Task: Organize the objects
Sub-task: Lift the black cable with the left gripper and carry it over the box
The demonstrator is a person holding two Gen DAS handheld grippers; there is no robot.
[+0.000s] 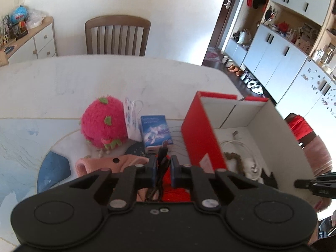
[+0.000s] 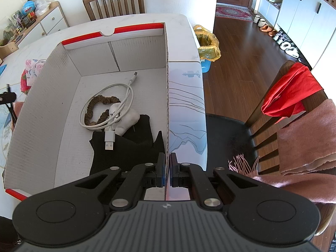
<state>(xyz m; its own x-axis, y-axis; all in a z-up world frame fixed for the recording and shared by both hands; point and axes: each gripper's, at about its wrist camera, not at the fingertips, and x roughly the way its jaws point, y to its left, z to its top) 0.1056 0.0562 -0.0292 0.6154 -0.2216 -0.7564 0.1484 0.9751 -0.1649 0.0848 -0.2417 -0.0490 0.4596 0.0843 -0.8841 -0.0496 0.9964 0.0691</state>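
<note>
While pinching box wall (image 2: 167,105): right gripper (image 2: 167,169)

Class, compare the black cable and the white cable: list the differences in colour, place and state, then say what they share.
The black cable is dark; the white cable is pale. The black cable is pinched in the left tongs outside the box; the white cable lies coiled and free on the box floor. Both are thin cables ending in plugs.
</note>
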